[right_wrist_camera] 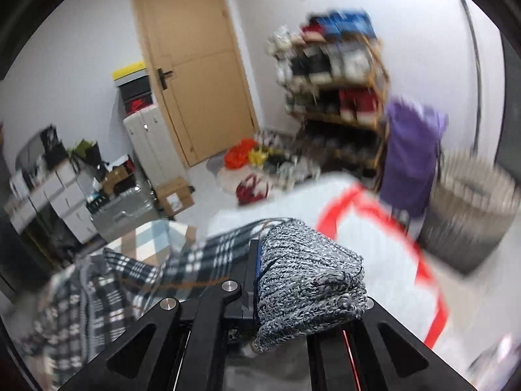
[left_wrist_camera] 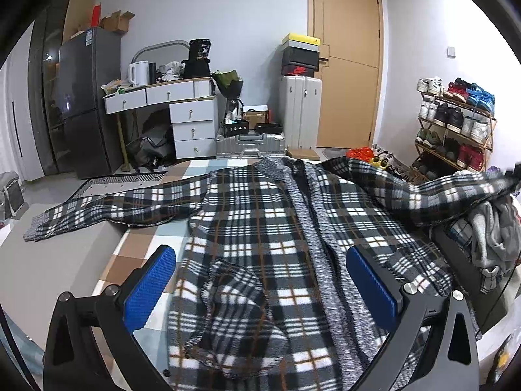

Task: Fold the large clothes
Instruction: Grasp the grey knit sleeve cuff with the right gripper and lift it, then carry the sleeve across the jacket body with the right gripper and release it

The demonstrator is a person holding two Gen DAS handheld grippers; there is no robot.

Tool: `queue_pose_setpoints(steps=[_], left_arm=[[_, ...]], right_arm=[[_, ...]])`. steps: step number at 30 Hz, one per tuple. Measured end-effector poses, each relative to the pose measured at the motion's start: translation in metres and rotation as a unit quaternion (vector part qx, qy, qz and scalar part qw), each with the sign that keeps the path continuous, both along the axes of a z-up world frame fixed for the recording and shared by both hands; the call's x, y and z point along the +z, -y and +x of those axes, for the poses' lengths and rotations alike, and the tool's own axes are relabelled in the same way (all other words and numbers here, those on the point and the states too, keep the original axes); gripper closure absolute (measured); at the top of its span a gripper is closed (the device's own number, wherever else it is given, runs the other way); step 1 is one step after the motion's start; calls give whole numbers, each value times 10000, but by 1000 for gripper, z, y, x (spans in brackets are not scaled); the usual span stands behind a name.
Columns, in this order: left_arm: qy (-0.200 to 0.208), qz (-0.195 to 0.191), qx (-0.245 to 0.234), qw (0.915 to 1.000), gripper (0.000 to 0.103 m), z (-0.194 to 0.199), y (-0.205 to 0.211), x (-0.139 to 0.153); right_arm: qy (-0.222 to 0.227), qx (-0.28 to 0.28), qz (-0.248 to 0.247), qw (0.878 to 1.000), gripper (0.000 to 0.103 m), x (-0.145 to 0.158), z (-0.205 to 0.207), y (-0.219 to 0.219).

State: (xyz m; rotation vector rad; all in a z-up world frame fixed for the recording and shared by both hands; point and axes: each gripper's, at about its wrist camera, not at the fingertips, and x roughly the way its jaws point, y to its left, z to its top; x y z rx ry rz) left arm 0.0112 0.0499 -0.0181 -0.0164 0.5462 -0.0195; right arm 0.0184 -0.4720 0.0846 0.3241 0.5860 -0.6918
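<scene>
A large black, white and brown plaid cardigan point(left_wrist_camera: 267, 228) with grey knit trim lies open, front up, on the bed. Its left sleeve point(left_wrist_camera: 107, 208) stretches out to the left over the bed's edge. Its right sleeve point(left_wrist_camera: 456, 192) is lifted toward the right. My left gripper point(left_wrist_camera: 260, 270) is open with blue pads, hovering over the cardigan's lower front, holding nothing. In the blurred right wrist view my right gripper point(right_wrist_camera: 276, 280) is shut on the sleeve's grey knit cuff point(right_wrist_camera: 312, 280), with the plaid sleeve point(right_wrist_camera: 202, 254) trailing left from it.
A checked bedsheet point(left_wrist_camera: 136, 251) covers the bed. A pile of grey clothes point(left_wrist_camera: 491, 238) sits at the right. Beyond are a fridge point(left_wrist_camera: 88, 97), a white dresser point(left_wrist_camera: 182, 110), suitcases point(left_wrist_camera: 299, 110), a shoe rack point(left_wrist_camera: 456, 123) and a woven basket point(right_wrist_camera: 472, 208).
</scene>
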Motion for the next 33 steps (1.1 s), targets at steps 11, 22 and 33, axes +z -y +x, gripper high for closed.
queue_pose_setpoints(steps=[11, 22, 33], left_arm=[[-113, -186, 321, 9992, 1, 10, -32, -1], [415, -421, 778, 9952, 1, -3, -75, 19], [643, -809, 1315, 9859, 1, -10, -120, 22]], right_arm=[[-68, -363, -1684, 9850, 98, 112, 72, -22], [449, 2443, -854, 9649, 98, 89, 156, -200], [-313, 5293, 1246, 8386, 97, -100, 259, -408]])
